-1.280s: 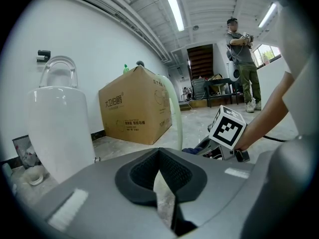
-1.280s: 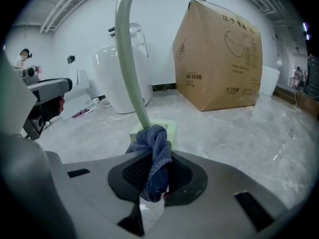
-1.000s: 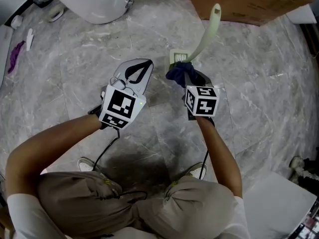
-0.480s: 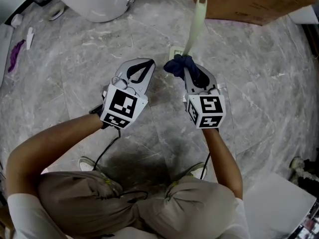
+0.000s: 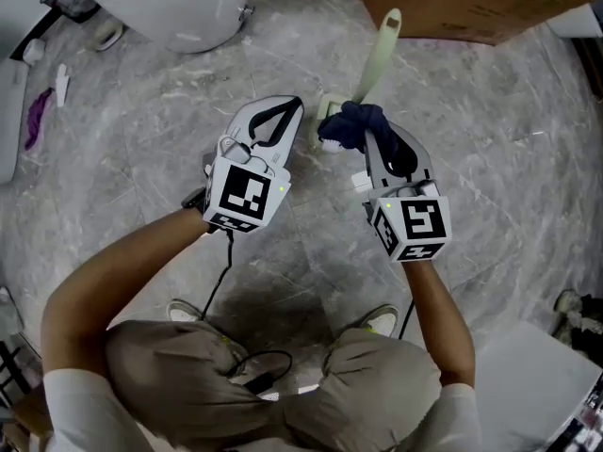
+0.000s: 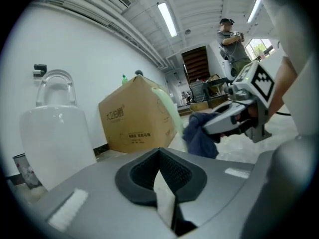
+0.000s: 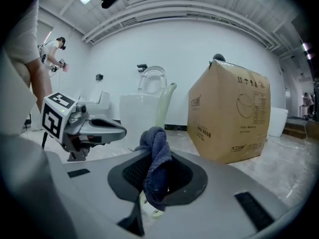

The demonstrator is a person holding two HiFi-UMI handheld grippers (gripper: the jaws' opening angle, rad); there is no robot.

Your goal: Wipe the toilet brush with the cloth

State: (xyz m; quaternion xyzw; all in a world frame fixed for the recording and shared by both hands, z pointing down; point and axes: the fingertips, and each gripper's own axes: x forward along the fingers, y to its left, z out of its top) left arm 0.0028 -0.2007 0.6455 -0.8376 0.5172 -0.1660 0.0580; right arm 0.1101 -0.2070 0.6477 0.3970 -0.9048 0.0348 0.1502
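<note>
Left gripper (image 5: pixel 290 109) sits just left of the brush, not touching it. Its jaws are pressed together at the tips, with nothing between them in the left gripper view.

Right gripper (image 5: pixel 372 139) has its jaws pinched on a dark blue cloth (image 5: pixel 349 125). In the right gripper view the cloth is bunched up out of the pads and hangs down between them.

Toilet brush (image 5: pixel 377 59) has a pale green handle. It leans away from the person towards the cardboard box (image 5: pixel 471 3), with its tip over the box edge in the head view. The lower end goes down to a pale square base (image 5: pixel 328 109) on the grey marble floor (image 5: pixel 141 130), between the two gripper tips.

The cloth lies against the bottom part of the handle, just above the base and covering that stretch. Can't tell whether it wraps round or just presses on one side. The brush head is not visible.

A white toilet (image 5: pixel 170 3) stands at upper left, well apart from the grippers. The box is at upper right behind the brush. The two grippers are near each other, tips apart.
</note>
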